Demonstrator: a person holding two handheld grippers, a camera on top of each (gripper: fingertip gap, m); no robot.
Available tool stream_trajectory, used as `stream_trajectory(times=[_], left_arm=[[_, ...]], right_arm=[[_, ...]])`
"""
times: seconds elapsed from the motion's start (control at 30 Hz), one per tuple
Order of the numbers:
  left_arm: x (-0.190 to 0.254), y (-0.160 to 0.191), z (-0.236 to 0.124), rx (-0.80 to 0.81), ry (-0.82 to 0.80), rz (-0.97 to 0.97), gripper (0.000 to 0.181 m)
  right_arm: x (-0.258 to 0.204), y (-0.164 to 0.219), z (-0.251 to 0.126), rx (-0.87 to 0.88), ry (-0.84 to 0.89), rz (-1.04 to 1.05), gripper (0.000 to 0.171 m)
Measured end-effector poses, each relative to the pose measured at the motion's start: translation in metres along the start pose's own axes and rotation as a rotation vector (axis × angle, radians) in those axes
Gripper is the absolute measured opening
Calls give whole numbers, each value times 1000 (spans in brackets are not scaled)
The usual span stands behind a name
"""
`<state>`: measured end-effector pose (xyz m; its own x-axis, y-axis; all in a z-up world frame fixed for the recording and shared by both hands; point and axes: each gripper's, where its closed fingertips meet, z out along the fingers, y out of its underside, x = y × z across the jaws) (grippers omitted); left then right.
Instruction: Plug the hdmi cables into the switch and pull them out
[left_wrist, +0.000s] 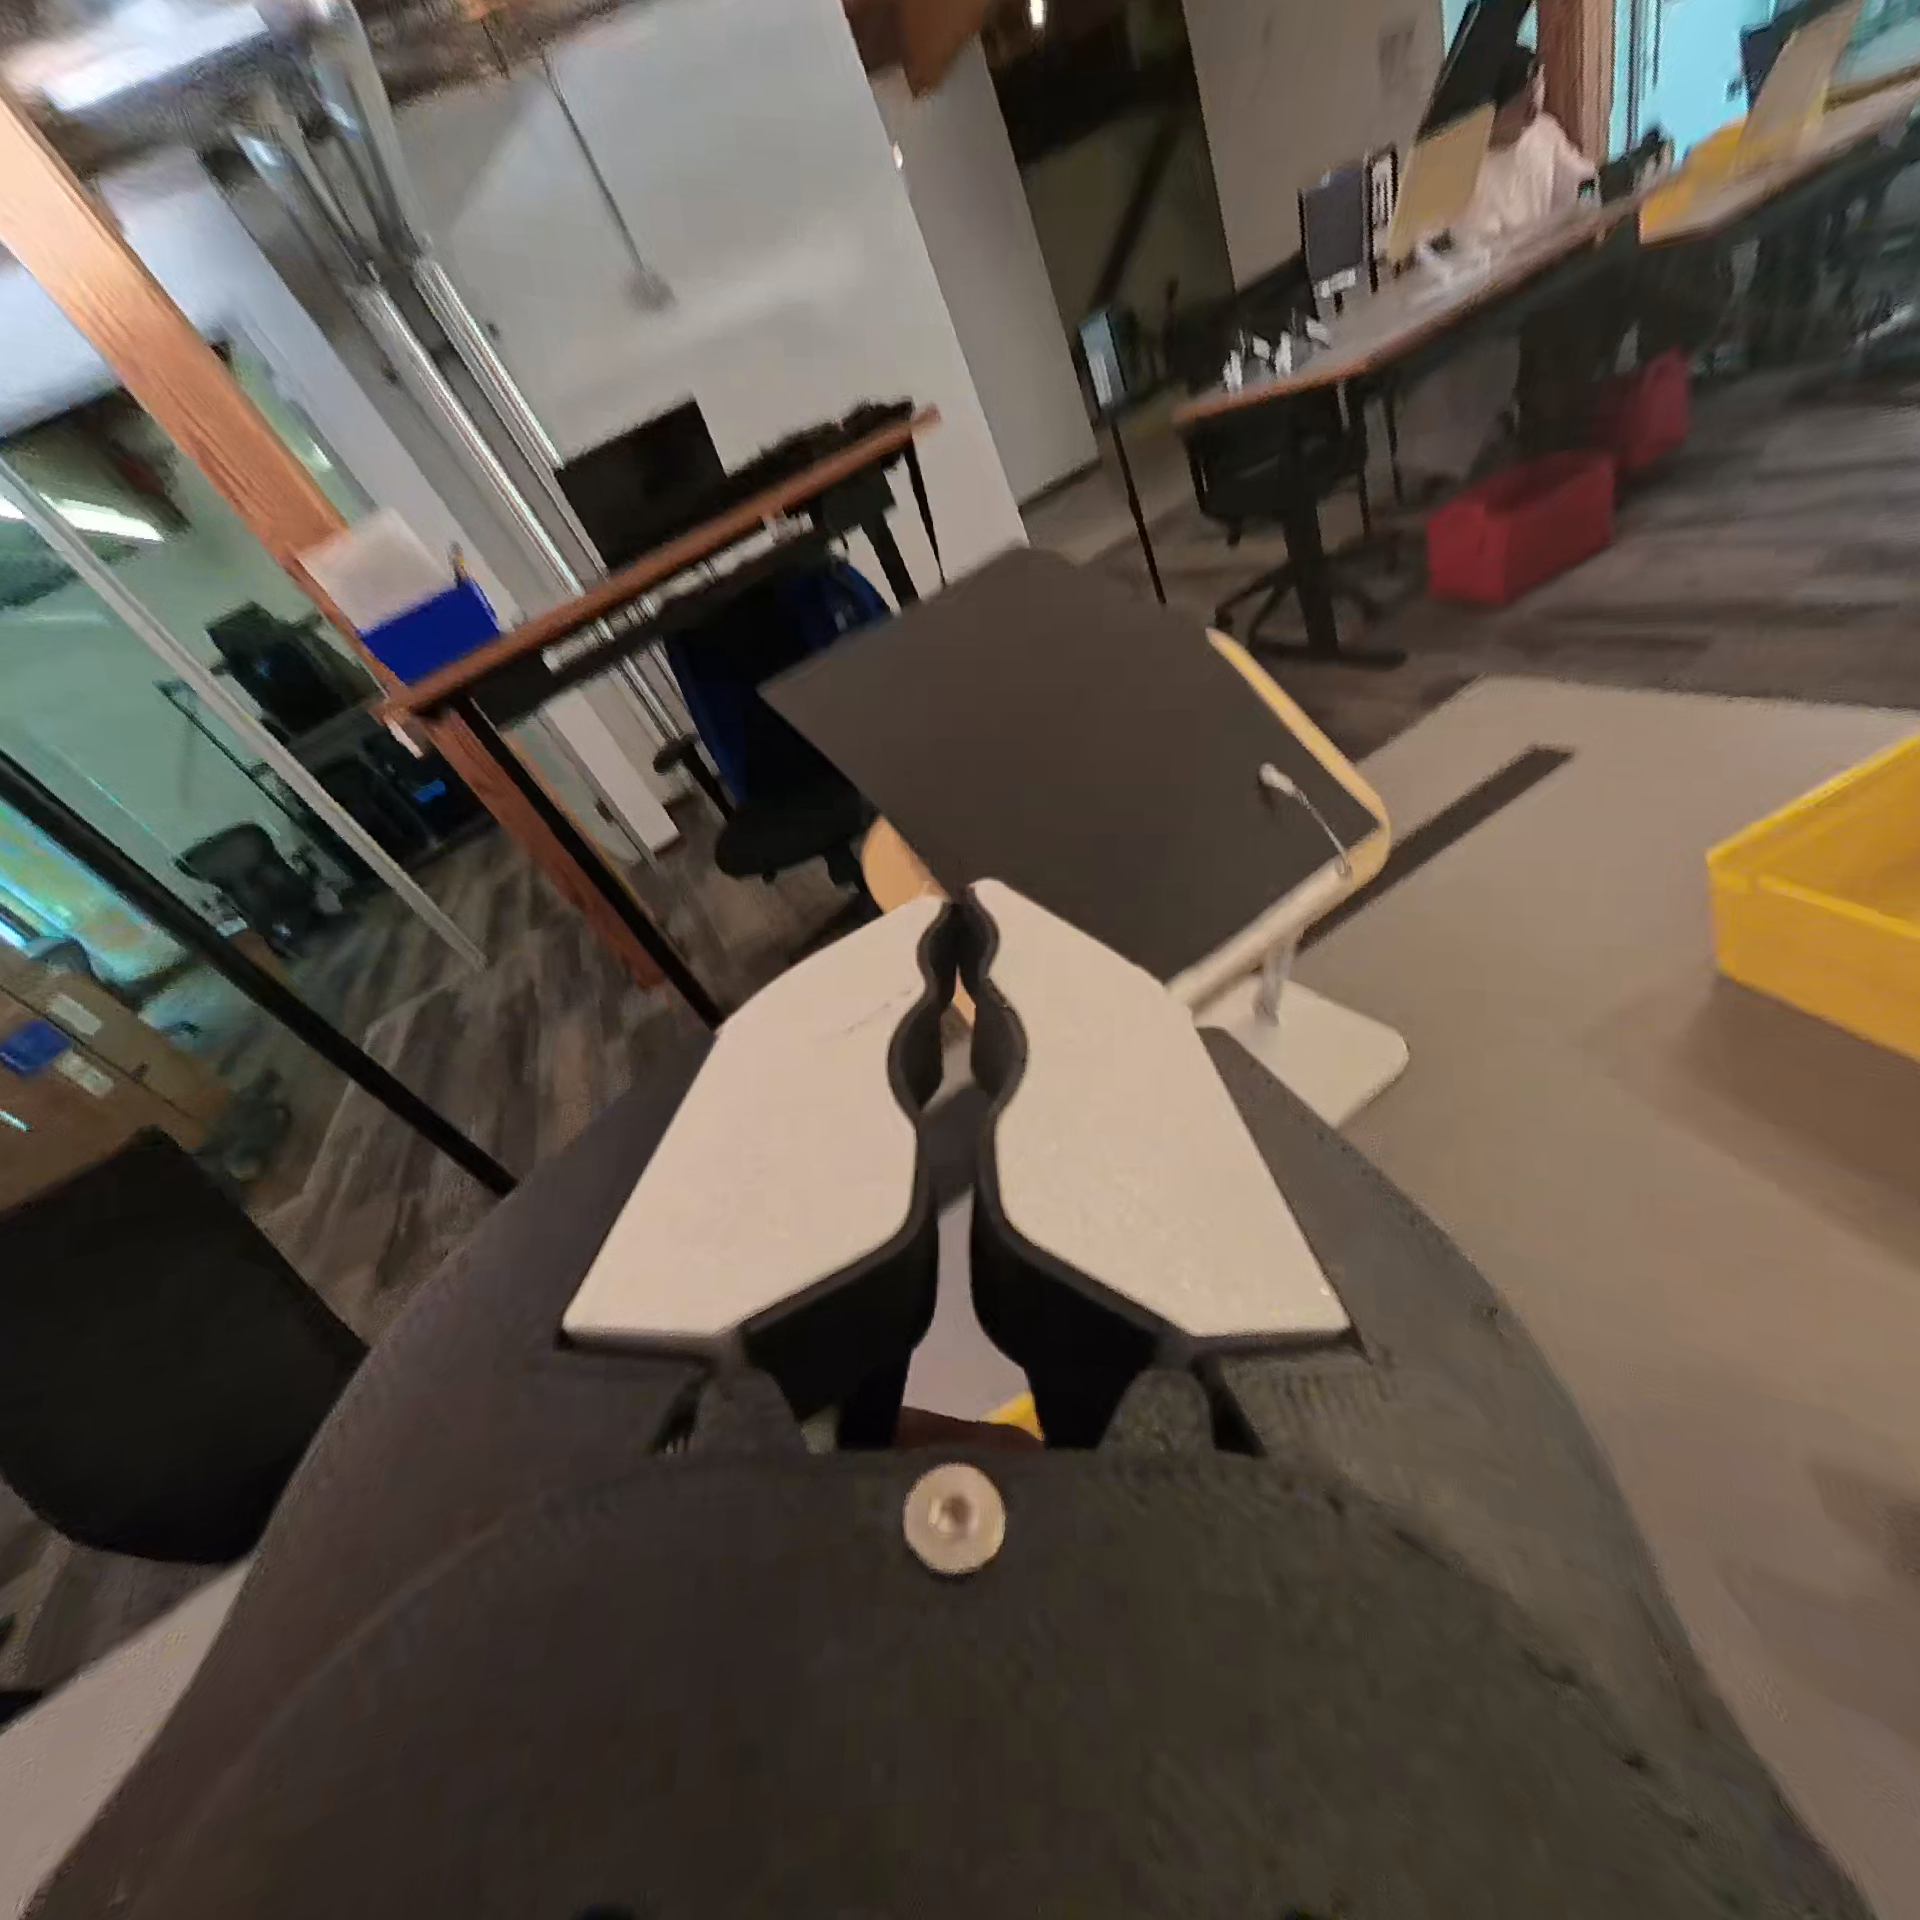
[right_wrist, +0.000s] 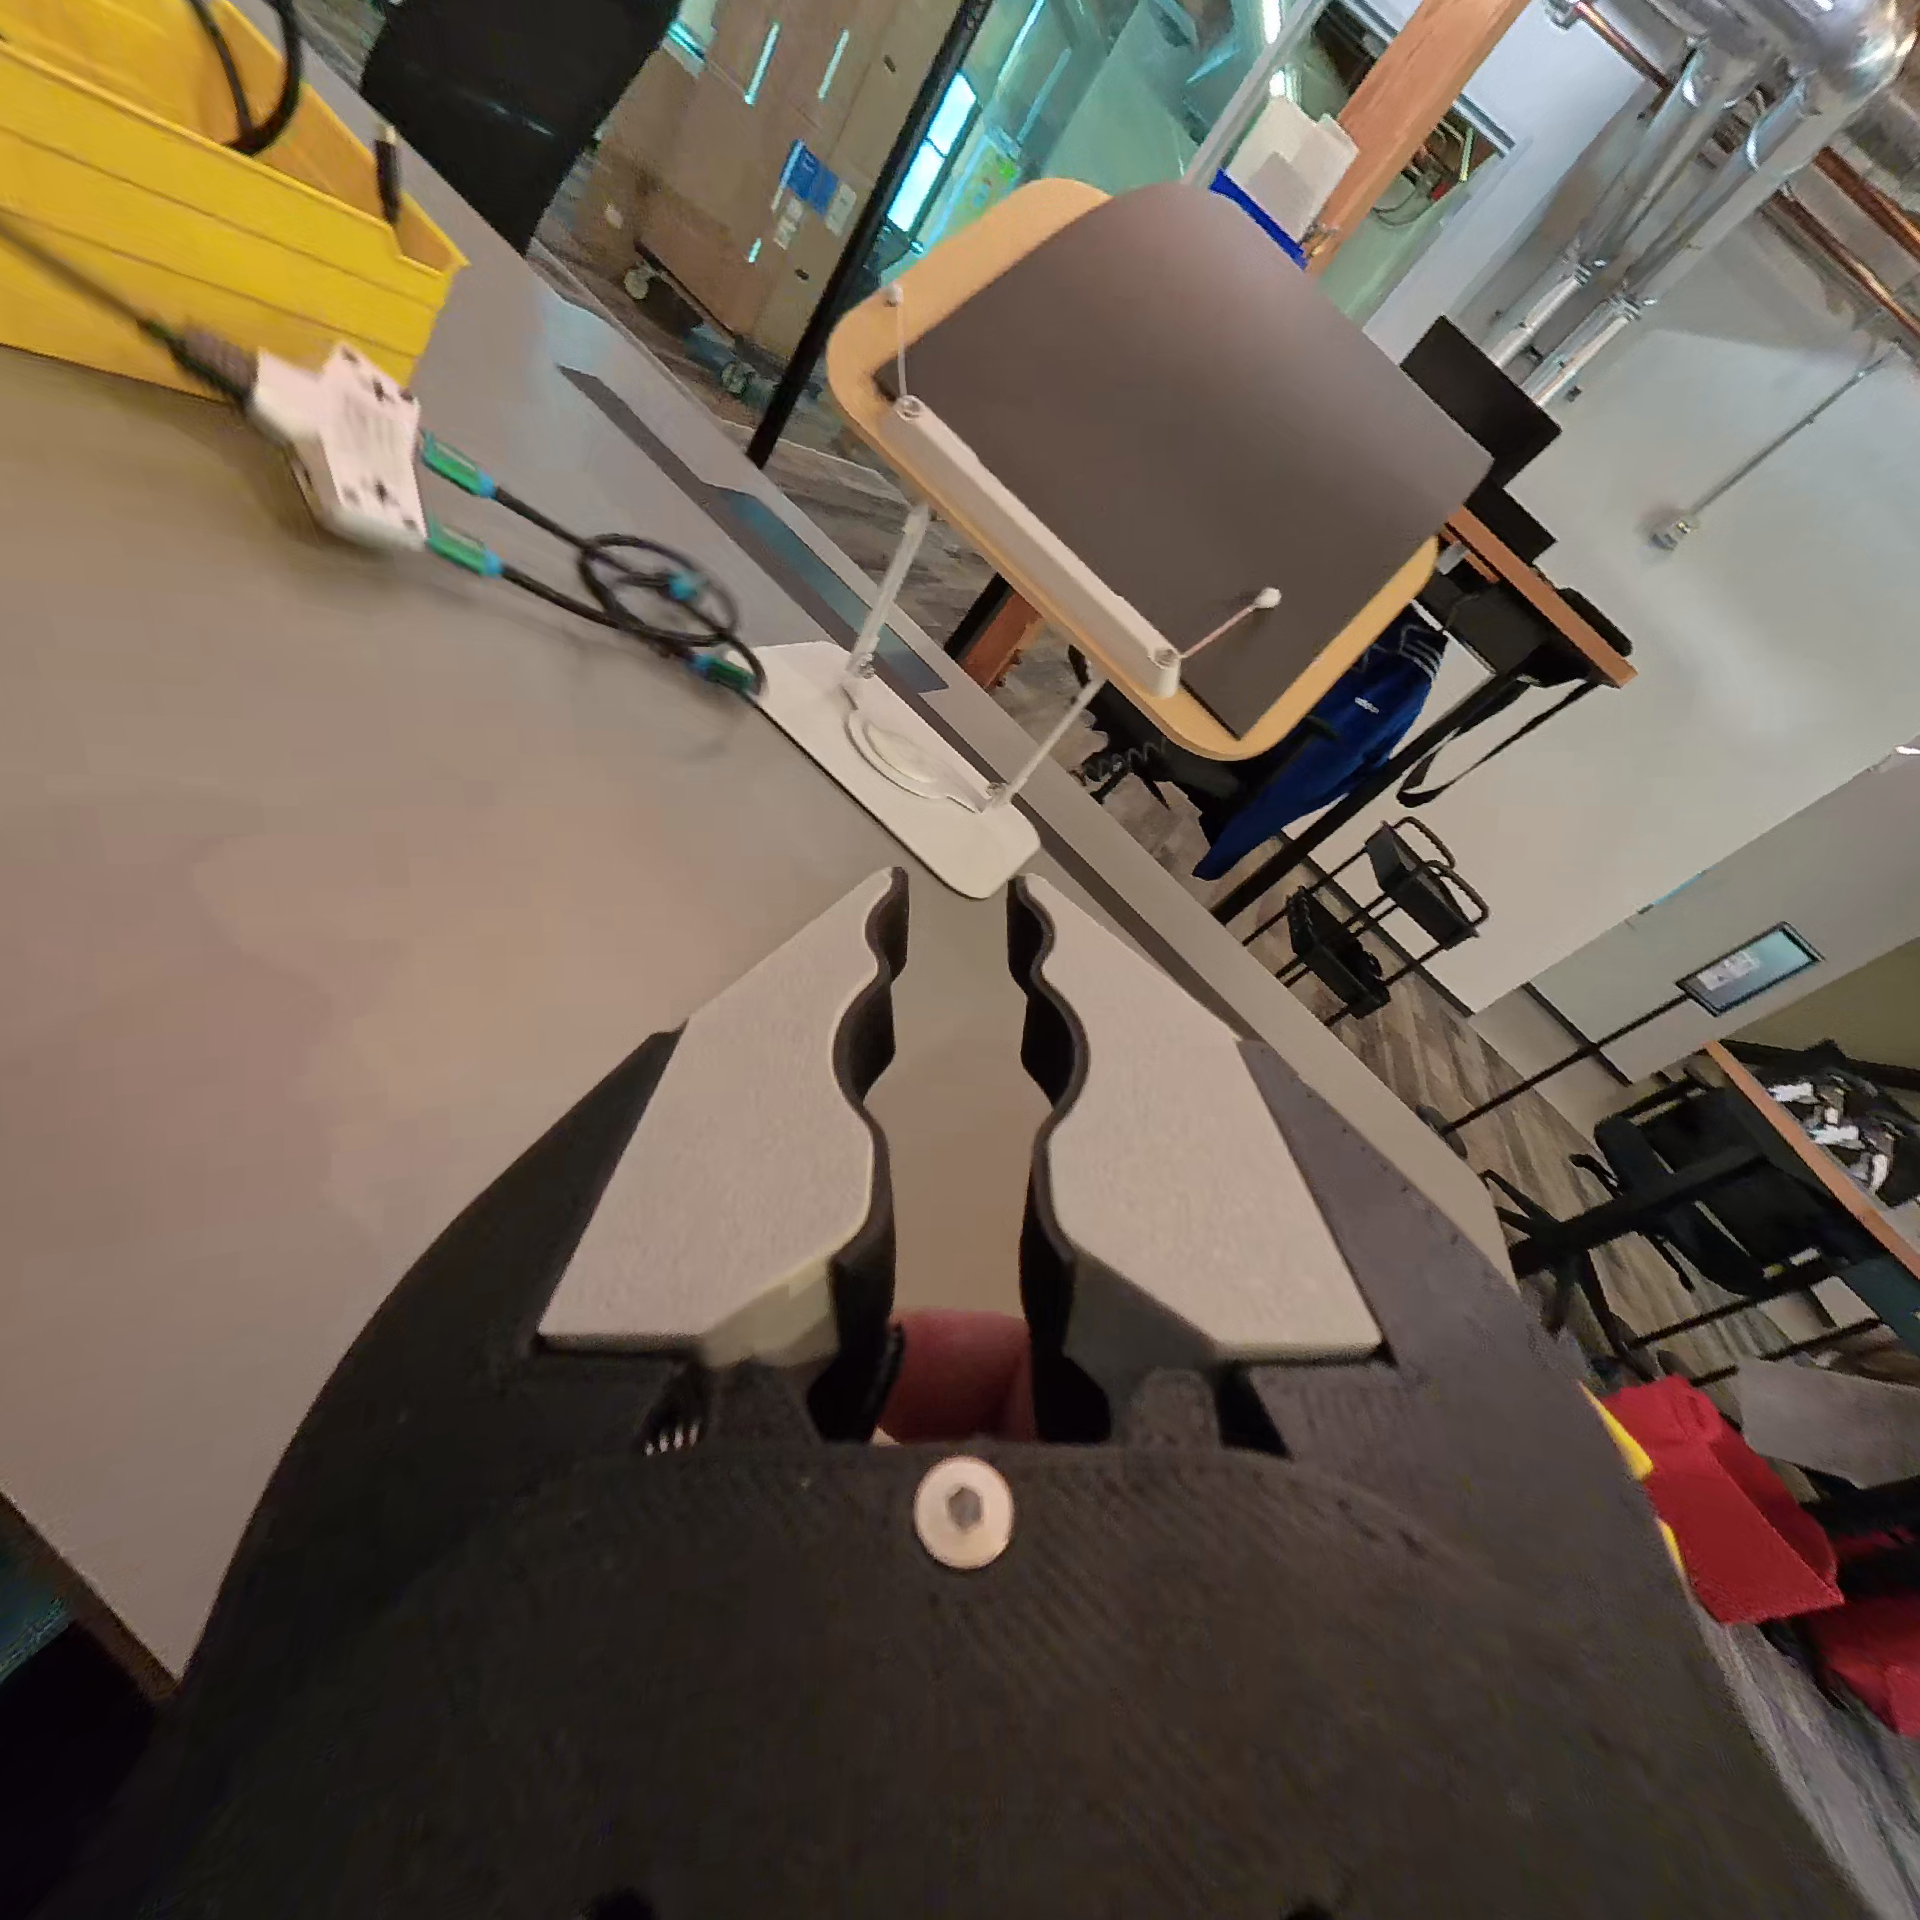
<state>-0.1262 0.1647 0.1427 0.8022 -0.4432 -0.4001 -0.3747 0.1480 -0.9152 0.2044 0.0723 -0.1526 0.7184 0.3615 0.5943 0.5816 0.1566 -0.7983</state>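
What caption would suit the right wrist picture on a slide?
Open right claw hovers over grey table; white switch with two cables plugged in.

Both tools share one build. The left gripper (left_wrist: 964, 906) has a rough, textured black printed body, a silver hex-socket screw (left_wrist: 953, 1519) at its centre, and two pale grey fingers (left_wrist: 1101, 1122) with wavy black inner edges. The right gripper (right_wrist: 954, 902) matches it (a small spring (right_wrist: 673, 1432) shows beside one finger's base).
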Motion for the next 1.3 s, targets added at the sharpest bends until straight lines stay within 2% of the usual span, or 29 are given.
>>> stream_trajectory(times=[0.1, 0.17, 0.23, 0.3, 0.4, 0.43, 0.5, 0.6, 0.63, 0.67, 0.73, 0.87, 0.97, 1.07, 1.17, 1.2, 1.3], left_arm=[[39, 82, 7, -181, 89, -24, 0], [80, 139, 10, -314, 199, -21, 1], [120, 180, 15, -382, 266, 0, 6], [169, 225, 17, -513, 386, 4, 23], [201, 294, 23, -720, 400, 126, 50], [209, 320, 24, -806, 416, 177, 55], [206, 358, 36, -897, 342, 258, 56], [210, 393, 45, -997, 313, 211, 55], [210, 403, 45, -1030, 308, 210, 50], [206, 407, 49, -1026, 268, 204, 38], [197, 411, 55, -1026, 211, 250, 22], [193, 402, 57, -983, 196, 308, 22], [184, 371, 60, -892, 187, 278, 21], [168, 317, 62, -766, 172, 232, 21], [134, 248, 62, -614, 139, 137, 20], [114, 217, 61, -522, 90, 130, 0], [54, 126, 48, -350, 7, 89, 0]], right_arm=[[-13, -3, 3, 5, -36, -12, 16], [-24, -5, 6, 8, -76, -10, 16], [-34, -3, 11, -1, -111, -12, 16], [-46, 0, 16, -16, -159, -10, 17], [-62, 4, 24, -33, -217, 11, 17], [-69, 5, 26, -36, -237, 15, 18], [-80, 5, 30, -34, -268, 14, 18], [-94, 3, 32, -29, -301, 7, 18], [-97, 3, 33, -27, -311, 8, 18], [-100, 3, 35, -25, -317, 9, 18], [-105, 5, 38, -26, -329, 13, 18], [-108, 5, 46, -21, -337, 4, 20], [-110, -1, 52, -3, -340, -22, 23], [-113, -3, 59, -4, -337, -51, 23], [-117, -2, 63, -4, -341, -59, 23], [-119, 0, 63, -7, -344, -58, 23], [-123, 6, 63, -17, -350, -55, 22]])
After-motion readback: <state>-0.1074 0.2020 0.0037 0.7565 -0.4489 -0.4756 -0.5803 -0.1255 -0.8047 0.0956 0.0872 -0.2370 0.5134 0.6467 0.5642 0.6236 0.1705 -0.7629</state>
